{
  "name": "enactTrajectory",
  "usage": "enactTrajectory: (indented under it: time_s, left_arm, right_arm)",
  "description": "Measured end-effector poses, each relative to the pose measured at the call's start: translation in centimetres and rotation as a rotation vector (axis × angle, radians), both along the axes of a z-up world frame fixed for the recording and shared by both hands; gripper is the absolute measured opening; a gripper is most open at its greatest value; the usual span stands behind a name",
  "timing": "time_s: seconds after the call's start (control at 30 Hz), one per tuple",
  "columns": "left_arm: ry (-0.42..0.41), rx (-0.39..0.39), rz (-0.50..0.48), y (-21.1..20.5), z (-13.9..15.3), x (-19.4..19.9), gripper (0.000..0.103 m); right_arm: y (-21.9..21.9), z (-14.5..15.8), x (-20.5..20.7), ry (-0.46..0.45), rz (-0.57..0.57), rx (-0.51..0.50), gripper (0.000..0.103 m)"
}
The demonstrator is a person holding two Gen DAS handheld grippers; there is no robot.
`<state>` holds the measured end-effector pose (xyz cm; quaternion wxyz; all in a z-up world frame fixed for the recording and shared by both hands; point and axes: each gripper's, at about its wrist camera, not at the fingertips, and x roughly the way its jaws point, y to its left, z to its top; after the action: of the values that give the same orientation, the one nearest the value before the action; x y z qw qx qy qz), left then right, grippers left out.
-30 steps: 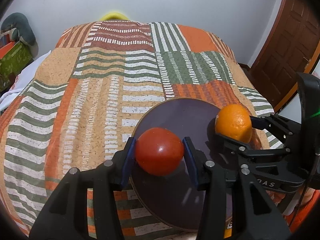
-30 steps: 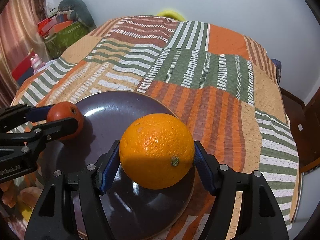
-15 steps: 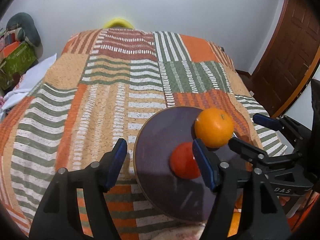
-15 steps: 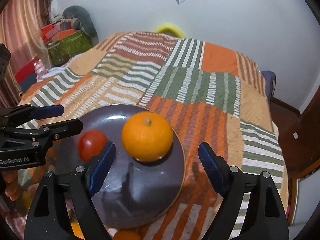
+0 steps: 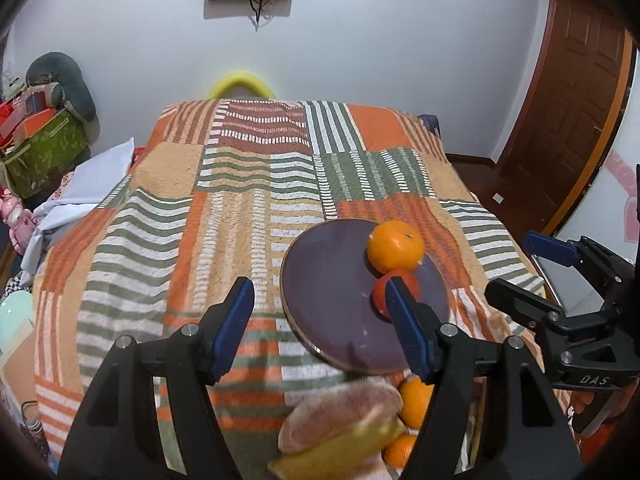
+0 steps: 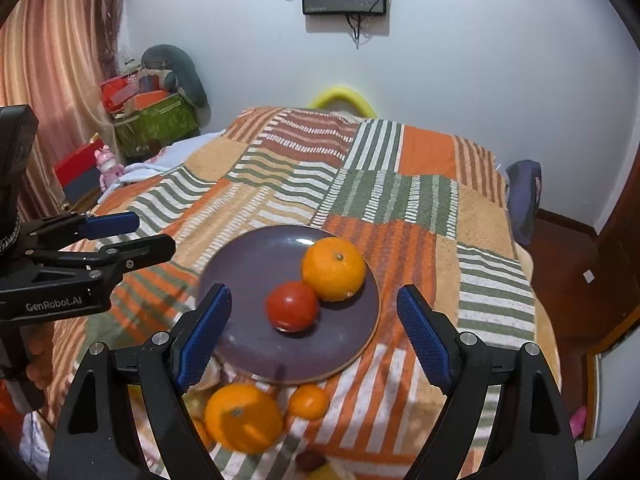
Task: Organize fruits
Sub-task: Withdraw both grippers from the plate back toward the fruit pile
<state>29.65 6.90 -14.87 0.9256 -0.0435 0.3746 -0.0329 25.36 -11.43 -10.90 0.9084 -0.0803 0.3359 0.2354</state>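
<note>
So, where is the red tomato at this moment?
In the right wrist view the tomato lies on the purple plate, near its middle, touching the orange just behind it.

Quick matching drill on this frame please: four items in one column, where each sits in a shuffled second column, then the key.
Items
1. round red tomato
2. large orange on the plate
3. dark purple round plate
4. small orange off the plate

Places
A. on the striped patchwork bedspread, carrying two fruits
B. on the bedspread just in front of the plate's near rim
C. on the plate, nearer the camera
D. on the plate, farther back, touching the red fruit

Pairs: 1-C, 2-D, 3-A, 4-B
</note>
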Motion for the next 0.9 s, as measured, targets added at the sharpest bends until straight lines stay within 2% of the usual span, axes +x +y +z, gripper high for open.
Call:
enactTrajectory:
  time_s: [0.2,0.47,0.63,0.9]
  left_arm:
    - [0.0,0.013,-0.001,0.2,0.7,-3.4,0.068]
    - [0.047,0.033,-0.001,0.8,-0.6,-7.2,0.067]
    - [0.101,0.017,-0.008,1.2,-2.9,-8.3,0.068]
    - [0.219,-0.028,-0.014,1.4,-8.1,-8.1,0.068]
  right_arm:
    - [-0.2,0.1,-3.1,-0.026,-0.008,-0.029,0.083]
    - [-0.6,-0.8,-5.8,0.003,-0.004,-0.014,0.083]
    - [-0.9,-2.4,-6.9,0.041,-0.013,0.002,0.083]
    - [-0.3,-6.4,-6.9,0.142,-0.001,-0.018,0.083]
